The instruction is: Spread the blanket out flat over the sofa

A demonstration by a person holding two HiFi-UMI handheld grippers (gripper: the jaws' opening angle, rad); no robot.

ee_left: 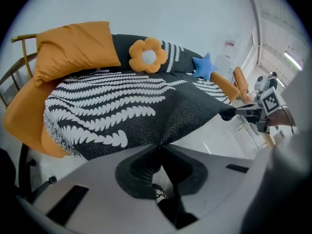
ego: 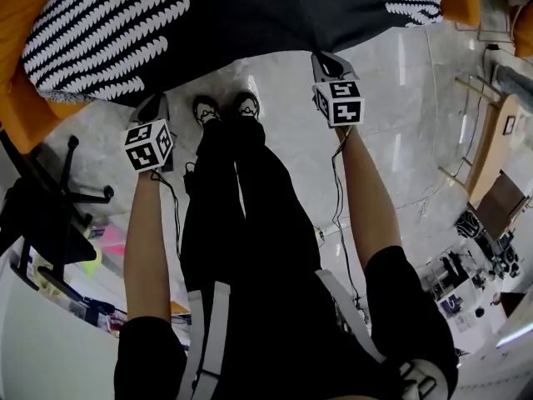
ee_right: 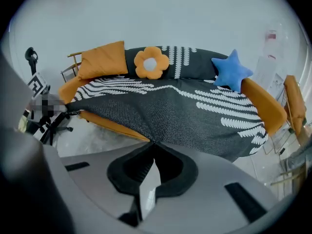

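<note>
- One black woven blanket with white fern-leaf stripes [ego: 250,15] [ee_left: 146,111] [ee_right: 185,116]; it lies over the seat of the one orange fabric sofa [ego: 25,107] [ee_left: 19,121] [ee_right: 263,106] and fills the top of the head view; its near edge is lifted off the seat at two points and hangs taut between them
- Three cushions at the sofa's back, above the blanket in both gripper views: one plain orange rectangular pillow [ee_left: 73,48] [ee_right: 102,60] at the upper left; one orange flower-shaped cushion with a white centre [ee_left: 147,55] [ee_right: 151,62] near the top middle; one blue star-shaped cushion [ee_left: 204,66] [ee_right: 231,69] to its right
- Two grippers, each with one black-and-white marker cube; the cubes sit left of centre [ego: 150,146] and right of centre [ego: 339,102] in the head view
- Left gripper [ego: 152,105] [ee_left: 158,147]: jaws pressed together on a pinch of the blanket's near edge; the cloth puckers to a point where they meet
- Right gripper [ego: 329,61] [ee_right: 153,143]: jaws likewise closed, pinching the same edge further along; it also shows at the right edge of the left gripper view [ee_left: 243,112]
- Two dark shoes with white trim [ego: 206,109] [ego: 246,104] stand on the pale grey glossy floor [ego: 400,123], just below the blanket's edge in the middle of the head view
- One black wheeled chair base [ego: 75,194] at the left edge of the head view
</note>
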